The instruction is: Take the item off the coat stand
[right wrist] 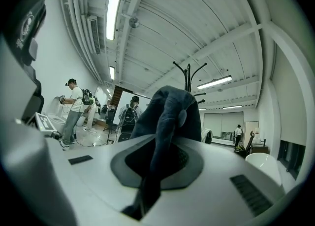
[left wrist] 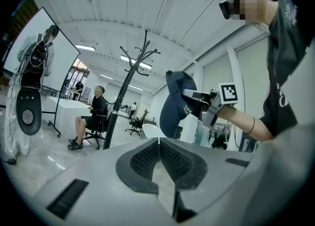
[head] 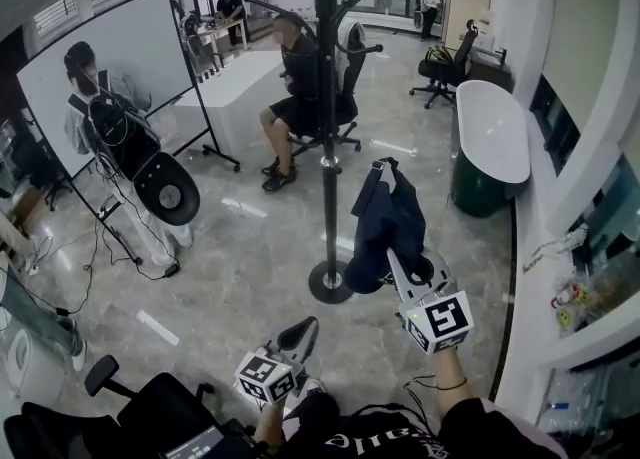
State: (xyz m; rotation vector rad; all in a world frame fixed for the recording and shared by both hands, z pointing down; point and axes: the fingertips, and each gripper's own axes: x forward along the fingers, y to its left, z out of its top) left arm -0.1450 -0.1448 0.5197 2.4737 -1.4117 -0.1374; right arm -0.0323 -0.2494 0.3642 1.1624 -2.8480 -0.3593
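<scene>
So the navy cap is already off the coat stand. It hangs from the right gripper, just to the right of the stand's pole and up off the marble floor, not touching the pole as far as I can see. In the right gripper view the jaws are clamped tight on a fold of the cap's fabric, and the crown with its little top button bulges up right in front of the camera.

The left gripper sits lower and to the left, near the person's body. Its jaws are pressed together with nothing between them. From its own view you can see the cap off to the side, pinched in the other gripper, with the stand's hooks further back.

Background stuff: someone sits on an office chair right behind the stand, and a big whiteboard on a rolling frame stands off to the left.
</scene>
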